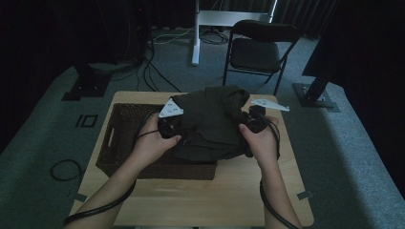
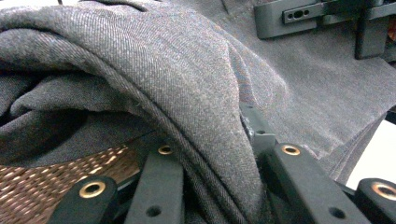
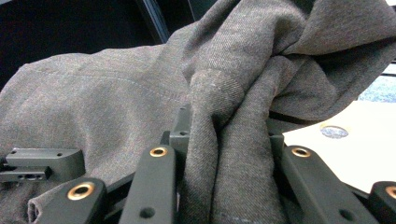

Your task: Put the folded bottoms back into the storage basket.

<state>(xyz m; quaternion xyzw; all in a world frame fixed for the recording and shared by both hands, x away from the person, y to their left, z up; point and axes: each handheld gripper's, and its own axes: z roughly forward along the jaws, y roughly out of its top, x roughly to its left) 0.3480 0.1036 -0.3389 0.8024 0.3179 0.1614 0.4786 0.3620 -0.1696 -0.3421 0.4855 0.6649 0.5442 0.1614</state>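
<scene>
Dim room, pale wooden surface (image 1: 215,200): each hand-held gripper, left (image 1: 168,125) and right (image 1: 253,121), is clenched on a fold of the dark garment (image 1: 210,121), which hangs between them over the wicker basket (image 1: 124,138). Bunched folds may slip out, or trailing cloth could snag on the basket's rim.

both tools (image 1: 168,125) (image 1: 255,121) clamped shut, side by side

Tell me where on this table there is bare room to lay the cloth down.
The bare strip of table along the near edge, between the forearms, is free. So is the right side, from the right gripper to the table's right edge. The left half is crowded: the basket takes it, and the cloth, held in both grippers, hangs over the basket's right end.
</scene>
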